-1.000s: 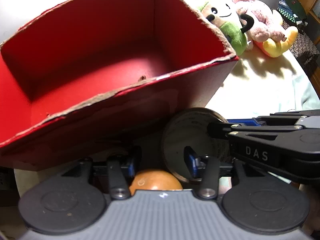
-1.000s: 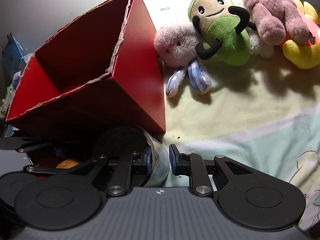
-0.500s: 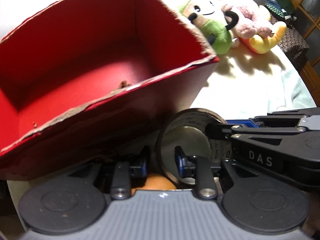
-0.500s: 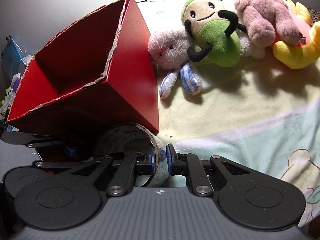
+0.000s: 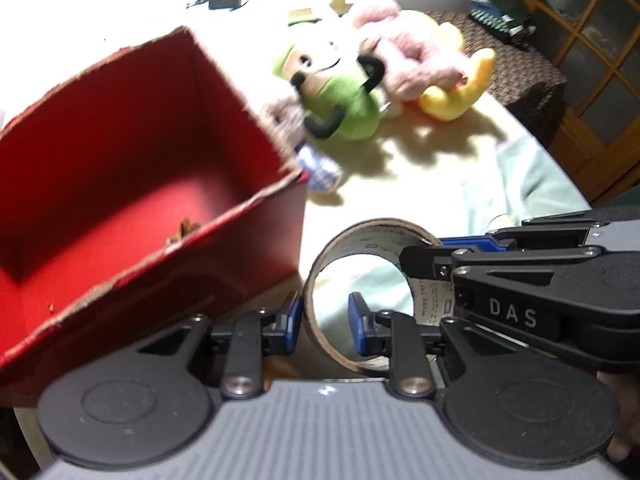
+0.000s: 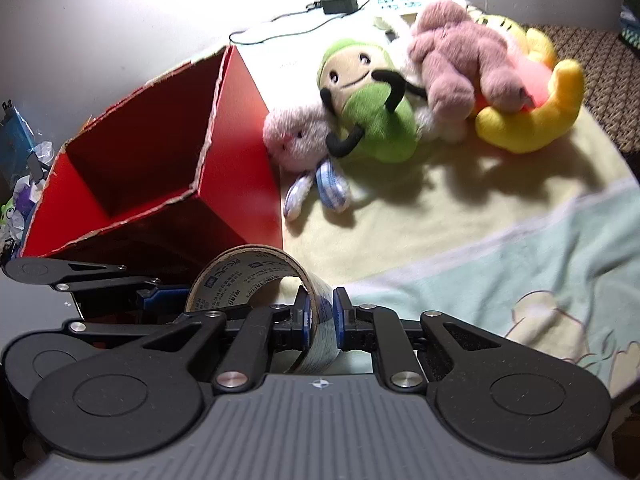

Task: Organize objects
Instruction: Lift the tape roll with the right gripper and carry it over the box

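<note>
The letters "DAS" stand in pale capitals on the black side of the right gripper (image 5: 416, 264), seen from the left wrist; the inner cardboard wall of the tape roll (image 6: 256, 276) carries blue-and-black printed labels, of which only "WING" can be partly made out; the rest of that print is too small to read.

- Both claws have clamped: left claw (image 5: 324, 318) and right claw (image 6: 320, 316) now pinch the tape roll (image 5: 360, 264).
- Roll lifts up, clear of the red box (image 5: 140, 208).
</note>
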